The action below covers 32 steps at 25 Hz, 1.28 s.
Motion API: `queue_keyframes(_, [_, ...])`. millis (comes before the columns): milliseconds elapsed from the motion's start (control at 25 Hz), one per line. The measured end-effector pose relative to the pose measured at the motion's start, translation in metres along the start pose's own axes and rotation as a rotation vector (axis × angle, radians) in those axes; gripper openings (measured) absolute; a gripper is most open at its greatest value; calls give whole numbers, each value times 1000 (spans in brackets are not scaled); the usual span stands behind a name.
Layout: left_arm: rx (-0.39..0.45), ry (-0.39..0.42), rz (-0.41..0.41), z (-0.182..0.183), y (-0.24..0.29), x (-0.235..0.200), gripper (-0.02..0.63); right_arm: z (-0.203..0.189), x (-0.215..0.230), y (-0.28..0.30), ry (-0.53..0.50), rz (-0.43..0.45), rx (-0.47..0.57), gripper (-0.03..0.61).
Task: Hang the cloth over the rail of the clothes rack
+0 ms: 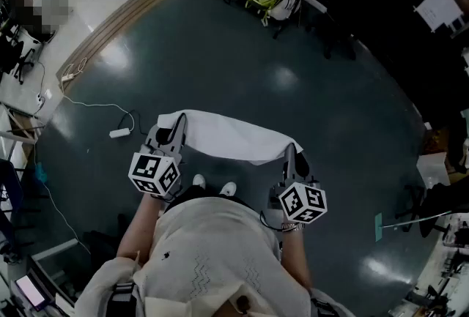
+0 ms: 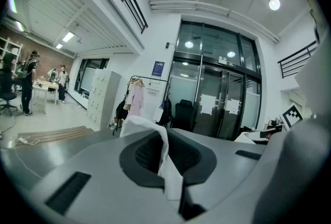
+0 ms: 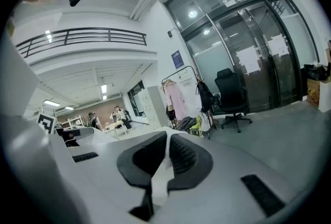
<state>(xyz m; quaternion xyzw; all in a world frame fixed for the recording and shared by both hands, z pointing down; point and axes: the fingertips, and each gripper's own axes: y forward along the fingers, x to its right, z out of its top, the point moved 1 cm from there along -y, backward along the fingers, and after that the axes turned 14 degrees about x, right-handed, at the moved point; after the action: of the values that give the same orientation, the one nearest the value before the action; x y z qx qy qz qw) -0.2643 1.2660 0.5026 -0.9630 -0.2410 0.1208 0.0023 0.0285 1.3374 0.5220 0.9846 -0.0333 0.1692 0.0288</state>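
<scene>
**White cloth held between both grippers**

The white cloth [image 1: 223,136] is held spread above the dark floor [image 1: 242,66], in front of the person. One end is pinched in the closed jaws of the left gripper [image 1: 178,131], and the other end in the closed jaws of the right gripper [image 1: 294,159]. A clothes rack [image 2: 150,79] with a pink garment [image 2: 135,101] is seen well apart, beside the glass doors [image 2: 222,88]. The writing on the blue sign [image 2: 158,68] and on the white sheets [image 2: 207,104] is too small to be read.
</scene>
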Motion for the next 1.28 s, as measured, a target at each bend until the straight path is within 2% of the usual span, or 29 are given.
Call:
queue_keyframes(240, [33,9,39,3,10,-17,21,-8,-1,35,-5,50,-29,21])
queue_keyframes(440, [17,-16,59,-7,37,-58,21,-23,-13,75,-7,43,-60,21])
queue_keyframes(680, [-17,-50,31,-12,104,-138,21,-42,-39,166,19,-27,-95,20])
queue_keyframes(840, [-5,-54,15,14,142,-220,21,-41,-93,230,15,-51,-63,21])
queue_keyframes(960, [18,-44,-26,38,177,-267,21,-40,-119,268,11,-83,-36,21])
queue_keyframes(1080, [21,-30,-64,52,218,-300,21,-47,-133,308,6,-110,-42,20])
queue_keyframes(1280, [5,-78,-70,50,258,-339,21,-54,-145,353,-14,-151,-65,21])
